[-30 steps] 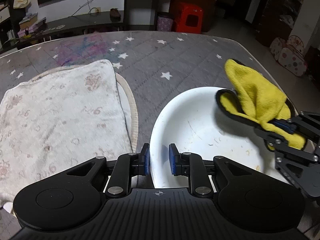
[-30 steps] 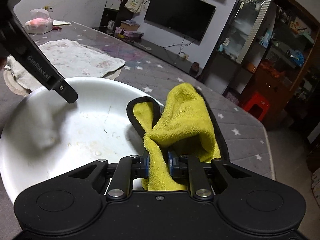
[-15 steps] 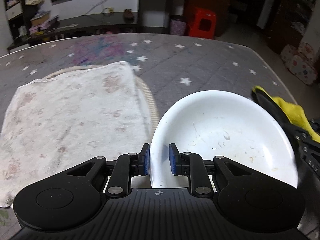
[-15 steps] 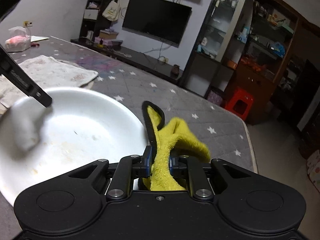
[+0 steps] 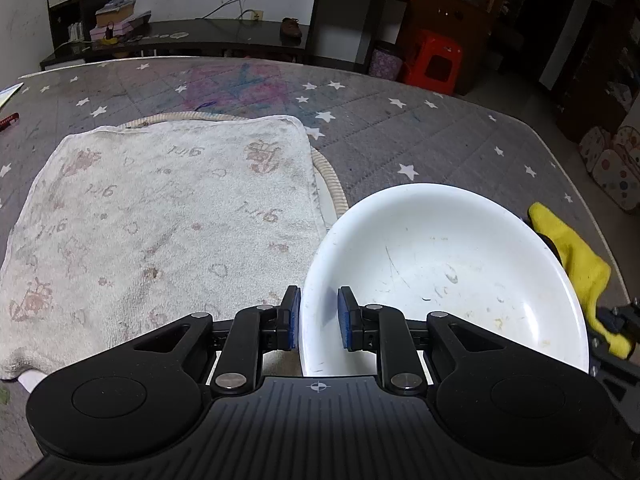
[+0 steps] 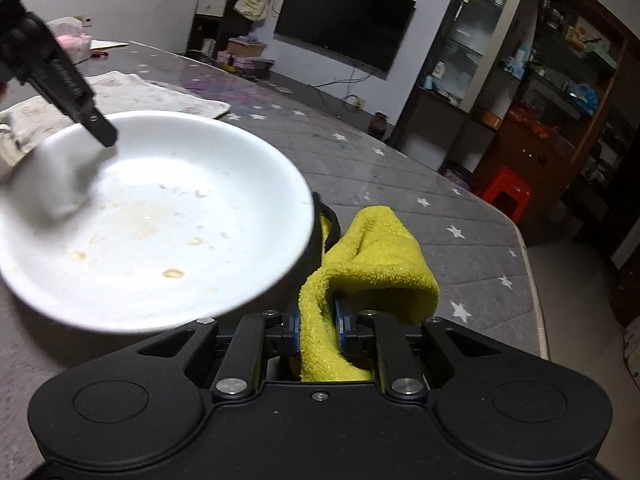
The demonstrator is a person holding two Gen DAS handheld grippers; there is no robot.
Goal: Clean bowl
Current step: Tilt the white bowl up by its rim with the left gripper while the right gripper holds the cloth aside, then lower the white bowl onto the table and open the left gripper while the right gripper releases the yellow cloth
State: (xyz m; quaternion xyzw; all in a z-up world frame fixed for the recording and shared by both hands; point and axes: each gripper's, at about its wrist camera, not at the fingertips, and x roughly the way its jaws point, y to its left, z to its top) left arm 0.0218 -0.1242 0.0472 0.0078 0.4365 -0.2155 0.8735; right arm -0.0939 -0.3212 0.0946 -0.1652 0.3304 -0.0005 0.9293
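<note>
Nearest in the left wrist view, the left gripper is clenched on the near rim of the wide shallow white ceramic bowl, one blue pad outside the wall and one inside; the rim's nearest stretch is hidden behind the black gripper body. The bowl's inside carries faint scratches, dark specks and yellowish smears; whether its base rests on the table or hangs lifted cannot be told, though in the right wrist view it looks tilted and its near edge is blurred. In that view the right gripper grasps a fluffy yellow microfibre cloth with a black edge; the cloth's lower end disappears between the jaws, and its black edge runs under the bowl's rim, just beside it. From the left camera only a strip of this cloth shows past the bowl's right side, the right gripper being cut off by the frame edge. Left of the bowl lies a stained white printed towel over a rope-edged round mat, mostly covered; both sit on the grey star-patterned quilted table cover; beyond stand a dark television and a red plastic stool, dim and indistinct.
</note>
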